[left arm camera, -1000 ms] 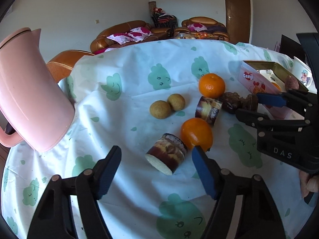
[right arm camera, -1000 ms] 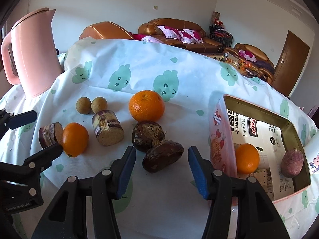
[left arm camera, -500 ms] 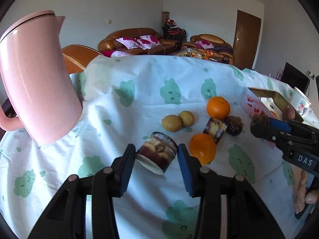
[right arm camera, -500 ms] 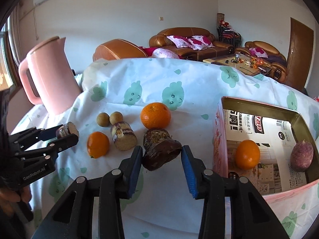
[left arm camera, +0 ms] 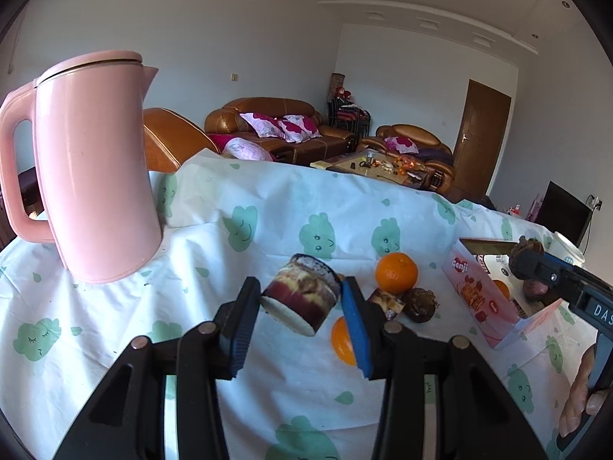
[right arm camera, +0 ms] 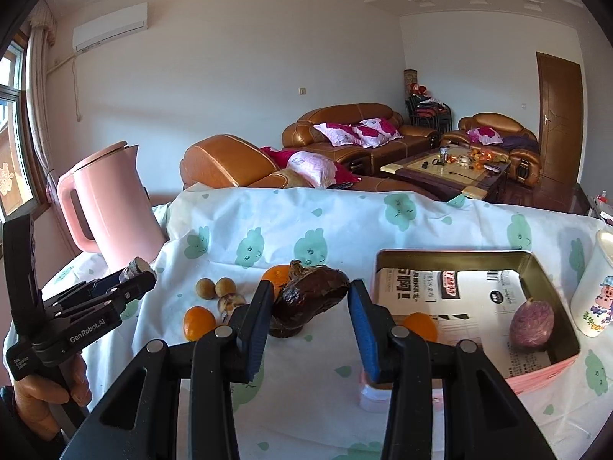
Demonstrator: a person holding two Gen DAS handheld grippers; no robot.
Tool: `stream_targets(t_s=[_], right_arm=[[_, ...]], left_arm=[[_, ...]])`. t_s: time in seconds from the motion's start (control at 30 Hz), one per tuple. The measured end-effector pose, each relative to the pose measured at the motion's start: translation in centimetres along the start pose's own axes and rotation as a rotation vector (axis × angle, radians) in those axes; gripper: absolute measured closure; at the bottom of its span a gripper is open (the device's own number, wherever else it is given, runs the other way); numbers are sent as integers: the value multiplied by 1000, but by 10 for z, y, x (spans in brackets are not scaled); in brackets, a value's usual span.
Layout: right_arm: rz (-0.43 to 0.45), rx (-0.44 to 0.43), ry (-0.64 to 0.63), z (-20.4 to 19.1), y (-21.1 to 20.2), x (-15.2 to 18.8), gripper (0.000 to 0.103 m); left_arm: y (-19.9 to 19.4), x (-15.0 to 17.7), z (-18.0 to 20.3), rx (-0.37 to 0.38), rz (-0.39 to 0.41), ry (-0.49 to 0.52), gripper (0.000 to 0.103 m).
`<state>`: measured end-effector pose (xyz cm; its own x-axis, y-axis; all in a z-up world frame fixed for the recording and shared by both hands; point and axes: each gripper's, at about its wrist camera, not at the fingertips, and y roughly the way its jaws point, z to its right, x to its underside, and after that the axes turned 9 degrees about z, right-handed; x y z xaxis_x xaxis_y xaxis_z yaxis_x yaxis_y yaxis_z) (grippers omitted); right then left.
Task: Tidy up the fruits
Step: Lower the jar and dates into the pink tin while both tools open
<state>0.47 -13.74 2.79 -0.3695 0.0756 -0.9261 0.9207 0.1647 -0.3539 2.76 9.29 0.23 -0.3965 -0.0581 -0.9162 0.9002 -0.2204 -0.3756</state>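
both grippers are carrying something right now. the left gripper (left arm camera: 302, 308) is squeezing a short cut sugarcane chunk (left arm camera: 300, 293), purple-brown striped skin with a pale cut end facing down toward the camera, and it's sitting in the air above the tablecloth (left arm camera: 115, 318) with its sides pinched between the blue pads. the right gripper (right arm camera: 311, 308) is clamping a dark brown lumpy taro-looking root (right arm camera: 312, 297), also lifted off the cloth, tilted with one end poking up to the left.

down on the table, an orange (left arm camera: 396, 272) is sitting in the middle, with a second cane piece (left arm camera: 387, 303) and another dark root (left arm camera: 421, 304) just beside it, and a second orange (left arm camera: 342, 341) is peeking out partly behind the left gripper's right finger. two small brown longan-like fruits (right arm camera: 215, 287) are lying side by side further left in the right wrist view.

the pink tin box (right arm camera: 551, 368) is sitting open to the right, holding an orange fruit (right arm camera: 419, 326) and a purple fruit (right arm camera: 531, 322) on its printed paper lining. a white cartoon cup (right arm camera: 595, 295) is standing just right of the box, and a pink kettle (left arm camera: 95, 176) is standing upright at the far left.
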Motion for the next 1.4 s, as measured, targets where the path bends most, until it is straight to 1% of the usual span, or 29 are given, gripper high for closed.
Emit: stream_targets(t_s=[0.13,0.27,0.4,0.6,0.8,0.9,1.0,1.1,1.4], right_arm=[[19,43,33,30,-7,-6,61],[47,119,38,62,-16,-11,61],[57,176,76,96,-21,-13,61],[37,229,99,129,-18,-12,61],[-2,255,84,143,-7,-9,61],[-13,256,85,148,-4,-8,60],[-27,256,87,151,0,-6,60],[-39,249,98,153,2,-3,60],[-81,221,98,148,12,6,60]], left_arm=[[1,-1,27,30,3,37,57],[5,-4,61,93,0,63,57],[15,-5,102,143,-8,95,57],[30,-3,157,204,-19,125,57],[49,4,206,242,-58,143,57],[55,9,225,241,-73,178,57],[63,14,238,227,-102,191,57],[71,18,243,202,-134,209,57],[69,18,240,178,-128,205,56]])
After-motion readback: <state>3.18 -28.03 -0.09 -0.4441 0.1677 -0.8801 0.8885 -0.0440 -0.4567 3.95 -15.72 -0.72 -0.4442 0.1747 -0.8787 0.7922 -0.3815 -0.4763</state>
